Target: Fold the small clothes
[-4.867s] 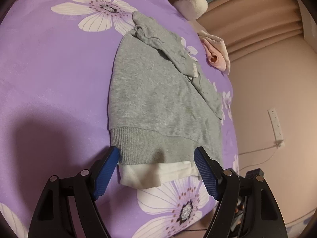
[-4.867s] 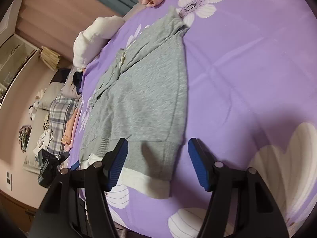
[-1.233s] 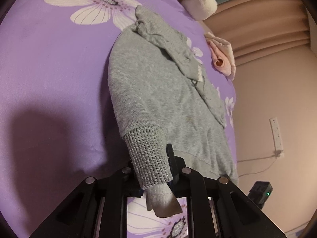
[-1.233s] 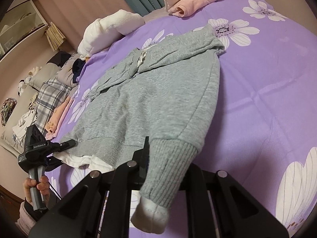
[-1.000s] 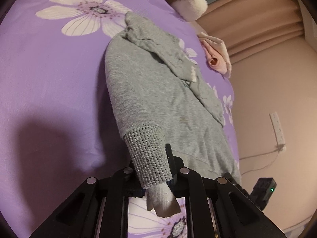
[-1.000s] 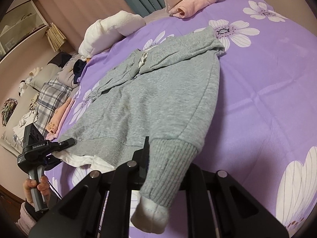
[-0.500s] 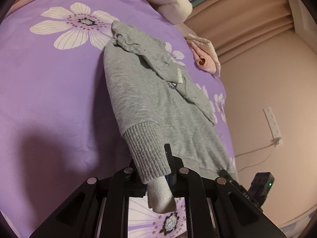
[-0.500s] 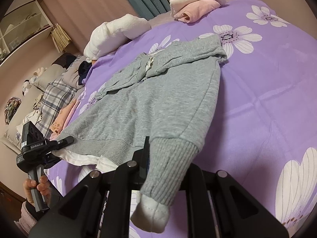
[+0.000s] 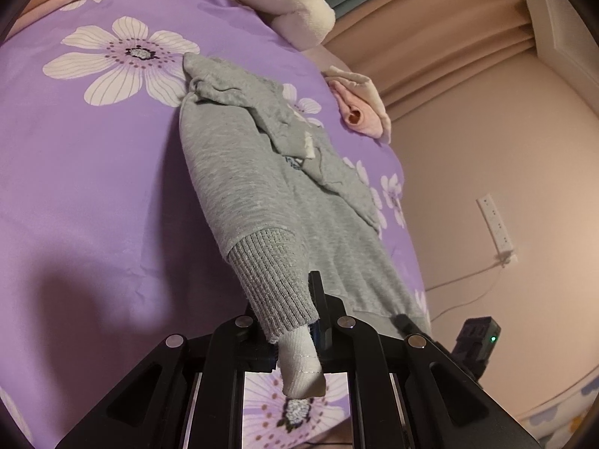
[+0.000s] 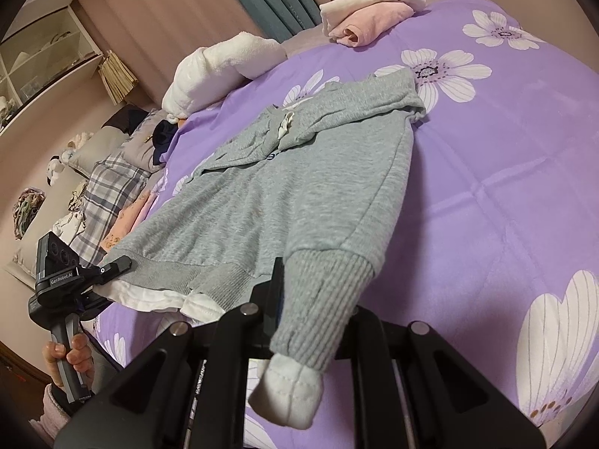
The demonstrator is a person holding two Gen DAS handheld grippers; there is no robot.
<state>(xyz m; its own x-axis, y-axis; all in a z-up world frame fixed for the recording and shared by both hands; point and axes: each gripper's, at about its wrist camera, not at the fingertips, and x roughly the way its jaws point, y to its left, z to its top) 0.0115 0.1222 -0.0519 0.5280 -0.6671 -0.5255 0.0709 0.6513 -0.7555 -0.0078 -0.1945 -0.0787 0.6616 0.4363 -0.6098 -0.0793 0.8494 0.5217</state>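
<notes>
Sweater hem (image 9: 279, 288) between tool (image 9: 299, 321) fingers

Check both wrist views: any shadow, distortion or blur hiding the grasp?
Left wrist: strong fisheye bowing, dark vignette corners; a soft shadow on the purple bedspread, but the grey sweater hem in the left tongs stays sharp. Right wrist: same bowing, even light, right tongs hem readable.

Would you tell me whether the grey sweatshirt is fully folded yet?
Not yet. The grey sweatshirt has its sleeves folded across the chest, but its body lies spread; the left claw and right claw pinch the hem corners.
</notes>
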